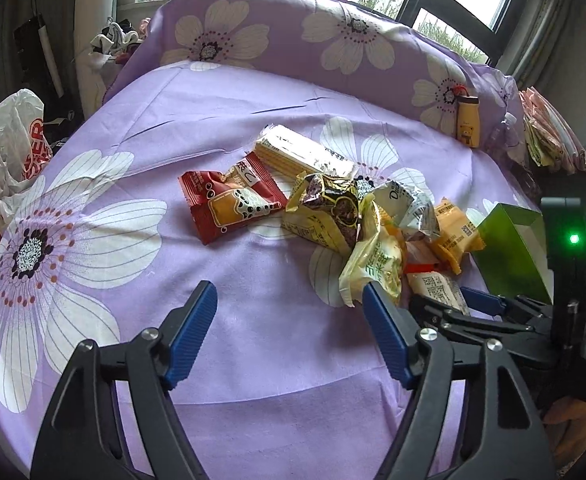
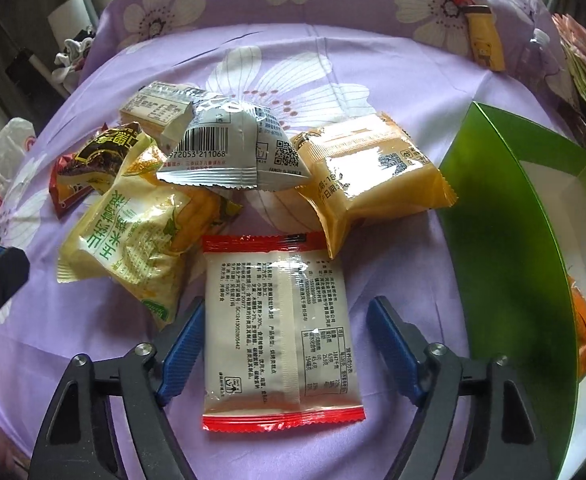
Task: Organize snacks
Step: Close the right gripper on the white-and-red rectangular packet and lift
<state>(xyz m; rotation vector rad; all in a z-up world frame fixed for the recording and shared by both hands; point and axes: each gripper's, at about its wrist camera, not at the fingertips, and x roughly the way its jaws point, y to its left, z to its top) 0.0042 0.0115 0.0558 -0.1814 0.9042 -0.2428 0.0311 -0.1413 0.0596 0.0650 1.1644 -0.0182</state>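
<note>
A pile of snack packets lies on the purple flowered sheet (image 1: 173,120). A red packet (image 1: 233,204), a pale wafer pack (image 1: 301,152) and a gold-and-dark packet (image 1: 333,200) sit on the pile's left. A yellow corn packet (image 2: 133,240), a silver packet (image 2: 229,148) and an orange packet (image 2: 369,184) crowd the middle. My left gripper (image 1: 288,288) is open over bare sheet, just left of the yellow packet. A cream packet with red ends (image 2: 281,320) lies flat between the jaws of my right gripper (image 2: 287,304). The left pad is at its edge and the right pad stands apart. An open green box (image 2: 505,240) stands to the right.
Something orange (image 2: 583,320) shows inside the green box. A white plastic bag (image 1: 9,148) sits off the left edge. A small bear-print bottle (image 1: 468,122) and a clear bottle (image 1: 505,132) rest against the raised bedding at the back. More packets (image 1: 549,136) are stacked far right.
</note>
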